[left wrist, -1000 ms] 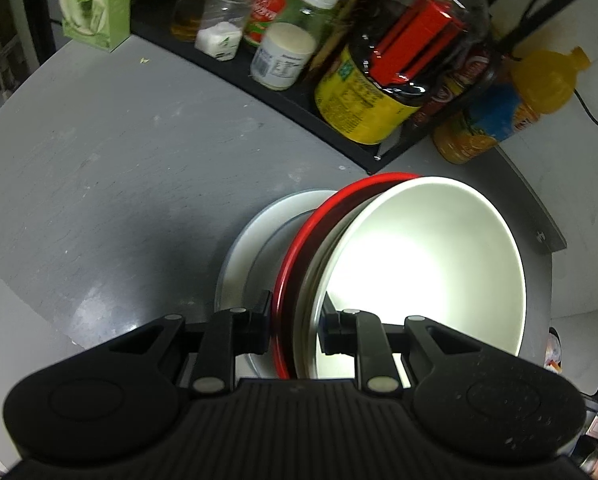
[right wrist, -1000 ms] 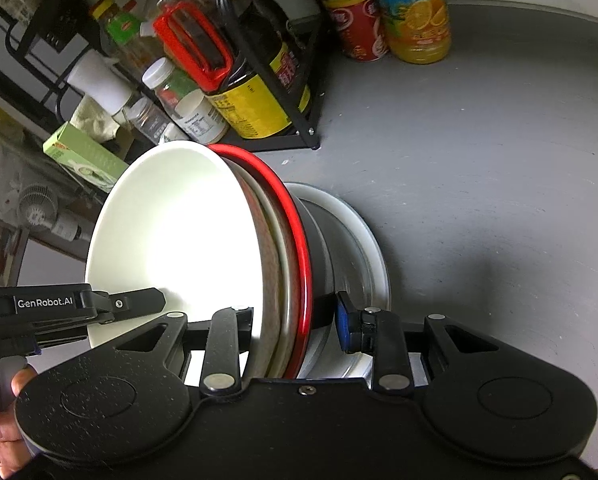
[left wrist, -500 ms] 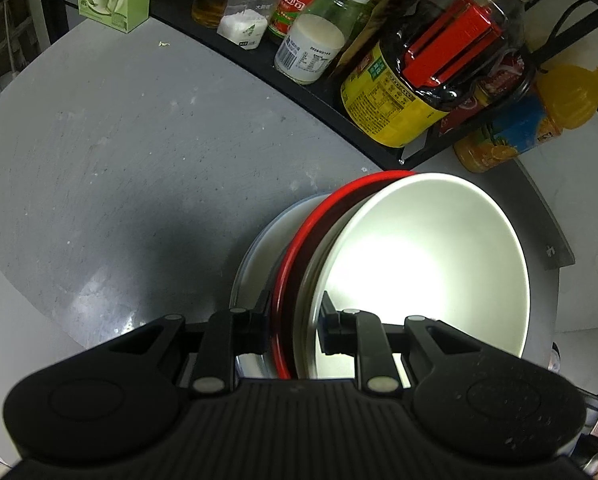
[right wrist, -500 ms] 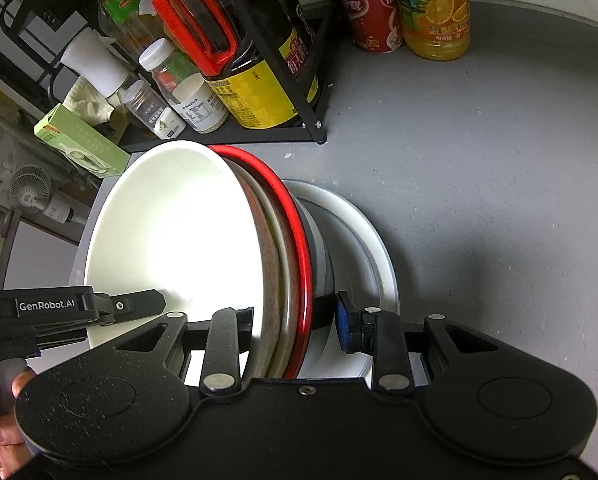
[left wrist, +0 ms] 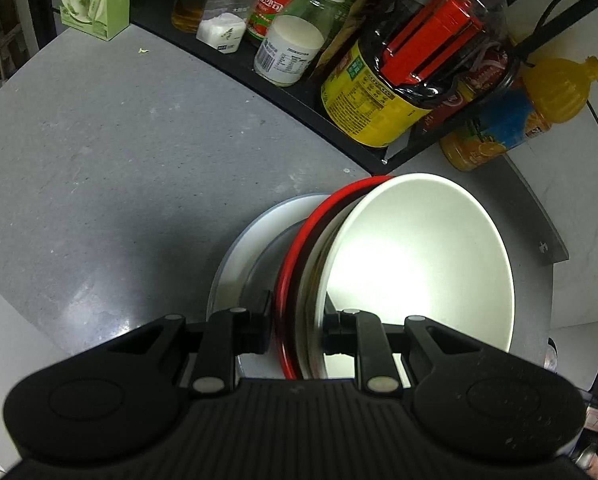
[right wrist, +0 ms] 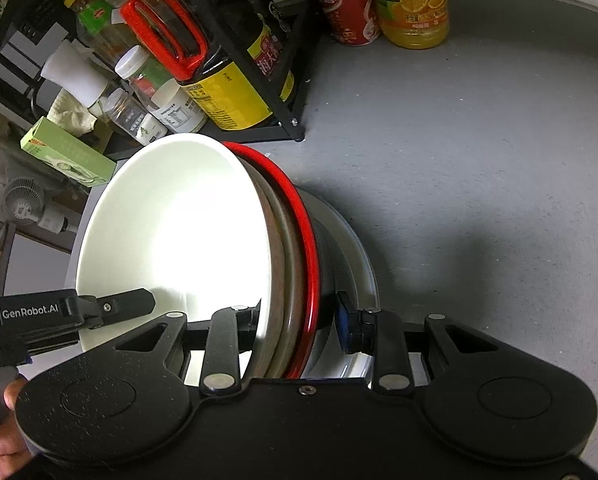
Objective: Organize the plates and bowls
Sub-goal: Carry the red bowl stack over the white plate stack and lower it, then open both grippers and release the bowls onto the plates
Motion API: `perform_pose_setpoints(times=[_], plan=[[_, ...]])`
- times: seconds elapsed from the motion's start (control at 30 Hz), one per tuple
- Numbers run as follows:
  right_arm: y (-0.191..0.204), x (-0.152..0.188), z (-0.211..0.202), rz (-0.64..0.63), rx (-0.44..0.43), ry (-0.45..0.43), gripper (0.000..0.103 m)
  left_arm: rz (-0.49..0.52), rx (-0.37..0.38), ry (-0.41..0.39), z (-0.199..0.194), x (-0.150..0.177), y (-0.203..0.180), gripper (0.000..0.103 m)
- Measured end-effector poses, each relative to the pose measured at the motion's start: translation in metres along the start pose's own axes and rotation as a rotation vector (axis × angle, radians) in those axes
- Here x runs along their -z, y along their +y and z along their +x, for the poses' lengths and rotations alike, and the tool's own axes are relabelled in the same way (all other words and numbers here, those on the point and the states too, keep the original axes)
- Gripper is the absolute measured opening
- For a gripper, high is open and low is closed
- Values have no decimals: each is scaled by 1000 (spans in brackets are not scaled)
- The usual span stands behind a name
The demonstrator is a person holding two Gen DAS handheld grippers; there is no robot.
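L tool (left wrist: 295, 330) & R tool (right wrist: 299, 322) both clamped on nested bowl stack (left wrist: 415, 264), tilted over white plate (left wrist: 239, 264) on table (left wrist: 99, 168); bottle rack (left wrist: 283, 92) at 12.

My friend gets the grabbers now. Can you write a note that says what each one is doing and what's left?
Left gripper: shut on the rim of the stacked bowls.
Right gripper: straddles the opposite rim, blue pad off the wall; grip unclear.
White bowl nests inside the red-rimmed bowl, over the white plate on the grey counter.
Done: bowls nested.
Left: settle the stack, then release.
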State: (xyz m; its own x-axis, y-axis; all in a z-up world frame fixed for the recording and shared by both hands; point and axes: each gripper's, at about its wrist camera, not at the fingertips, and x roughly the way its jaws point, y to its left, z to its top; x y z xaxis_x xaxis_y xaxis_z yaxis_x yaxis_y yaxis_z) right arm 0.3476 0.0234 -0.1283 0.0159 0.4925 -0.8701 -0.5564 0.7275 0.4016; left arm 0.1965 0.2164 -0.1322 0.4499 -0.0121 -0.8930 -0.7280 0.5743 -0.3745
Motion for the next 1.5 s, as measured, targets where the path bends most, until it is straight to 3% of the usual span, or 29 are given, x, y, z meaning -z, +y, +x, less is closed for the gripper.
perform_pose_setpoints(times=[0.43, 0.7, 0.8, 0.97, 1.03, 1.13, 1.3, 1.5], plan=[[0, 6, 4, 16, -23, 37, 36, 5, -13, 13, -1, -4, 0, 23], [-6, 4, -31, 24, -39, -67, 37, 49, -10, -8, -10, -4, -9, 29], [-7, 8, -41, 28, -27, -98, 45, 80, -8, -28, -16, -2, -14, 39], [-8, 18, -55, 35, 9, -155, 60, 152, -25, -71, -26, 2, -23, 67], [-7, 23, -63, 40, 23, -187, 71, 186, -31, -100, -31, 5, -26, 72], [-8, 33, -76, 56, 54, -240, 83, 238, -26, -129, -37, 9, -30, 76], [-17, 53, -99, 117, 104, -320, 92, 311, -19, -138, -41, 15, -35, 79], [-32, 74, -122, 182, 171, -368, 93, 347, -6, -162, -49, 19, -43, 79]])
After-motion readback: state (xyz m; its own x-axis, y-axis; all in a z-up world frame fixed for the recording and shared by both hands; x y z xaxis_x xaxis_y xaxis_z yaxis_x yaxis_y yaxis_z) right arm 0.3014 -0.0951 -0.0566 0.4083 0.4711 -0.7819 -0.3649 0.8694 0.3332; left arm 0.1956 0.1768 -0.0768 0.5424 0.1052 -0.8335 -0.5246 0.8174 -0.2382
